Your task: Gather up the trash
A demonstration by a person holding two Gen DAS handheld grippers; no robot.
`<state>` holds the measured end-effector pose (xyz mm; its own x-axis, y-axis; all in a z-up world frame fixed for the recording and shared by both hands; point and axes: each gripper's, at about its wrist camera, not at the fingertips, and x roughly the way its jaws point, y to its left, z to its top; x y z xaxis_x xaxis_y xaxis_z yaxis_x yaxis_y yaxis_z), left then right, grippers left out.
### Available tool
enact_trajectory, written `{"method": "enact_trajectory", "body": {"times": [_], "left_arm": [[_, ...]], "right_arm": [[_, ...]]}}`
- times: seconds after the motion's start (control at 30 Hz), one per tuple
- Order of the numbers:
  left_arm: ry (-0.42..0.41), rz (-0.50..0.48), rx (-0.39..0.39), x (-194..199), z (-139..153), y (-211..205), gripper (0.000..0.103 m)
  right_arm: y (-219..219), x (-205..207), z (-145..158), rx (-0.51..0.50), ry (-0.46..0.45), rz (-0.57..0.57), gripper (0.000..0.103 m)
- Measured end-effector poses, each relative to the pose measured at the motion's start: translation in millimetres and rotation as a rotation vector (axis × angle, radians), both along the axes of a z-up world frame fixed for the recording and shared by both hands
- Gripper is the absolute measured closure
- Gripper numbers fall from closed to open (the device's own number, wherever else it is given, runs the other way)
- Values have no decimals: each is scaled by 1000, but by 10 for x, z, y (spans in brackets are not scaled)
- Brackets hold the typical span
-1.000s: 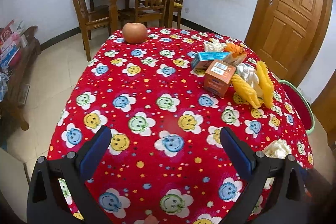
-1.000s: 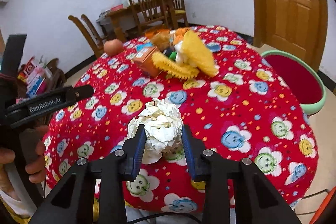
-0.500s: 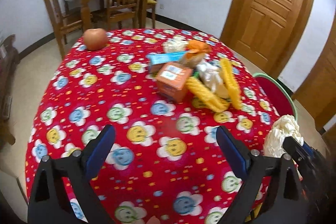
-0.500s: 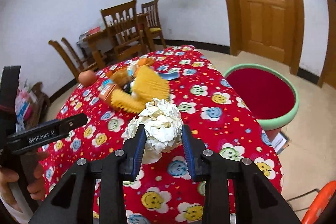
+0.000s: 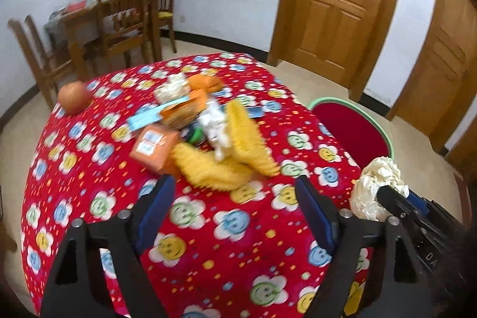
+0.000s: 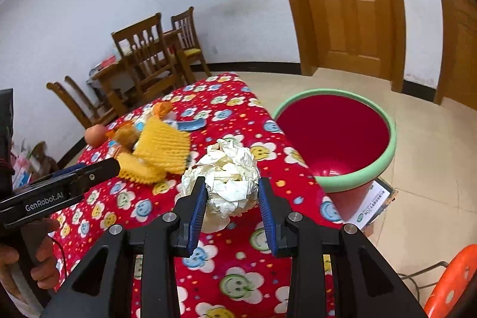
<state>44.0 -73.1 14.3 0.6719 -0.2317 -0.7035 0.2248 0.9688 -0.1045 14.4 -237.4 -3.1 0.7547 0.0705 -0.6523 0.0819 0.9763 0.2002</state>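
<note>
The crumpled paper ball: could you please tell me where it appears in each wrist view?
Left wrist view: the crumpled paper ball is at the right edge, held in the right tongs.
Right wrist view: the ball is at centre, between the blue pads.
Shared landmark: the red bin with a green rim beside the table.

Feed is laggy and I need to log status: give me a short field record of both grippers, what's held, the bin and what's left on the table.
right gripper: shut on crumpled paper ball, lifted off the table
left gripper: nothing between its fingers, which have just been closing, above the tablecloth
bin: red inside, green rim, on the floor beside the table
left on table: yellow foam nets, orange box, apple, other wrappers
</note>
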Motion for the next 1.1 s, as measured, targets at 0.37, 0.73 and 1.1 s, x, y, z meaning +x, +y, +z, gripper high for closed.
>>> {"method": "enact_trajectory", "body": {"times": [0.37,0.73,1.1], "left_arm": [[67,-5,56,441,-213,-281,63],[72,-39,-20,358,-176,-231,91],[-42,-151,-30,328,231,-590,91]], "right_arm": [[-302,49,-21,-6,-9,-72,68],[-457,90,-39,4,-27,-94,68],[-679,69,50,3,-53,-171,68]]}}
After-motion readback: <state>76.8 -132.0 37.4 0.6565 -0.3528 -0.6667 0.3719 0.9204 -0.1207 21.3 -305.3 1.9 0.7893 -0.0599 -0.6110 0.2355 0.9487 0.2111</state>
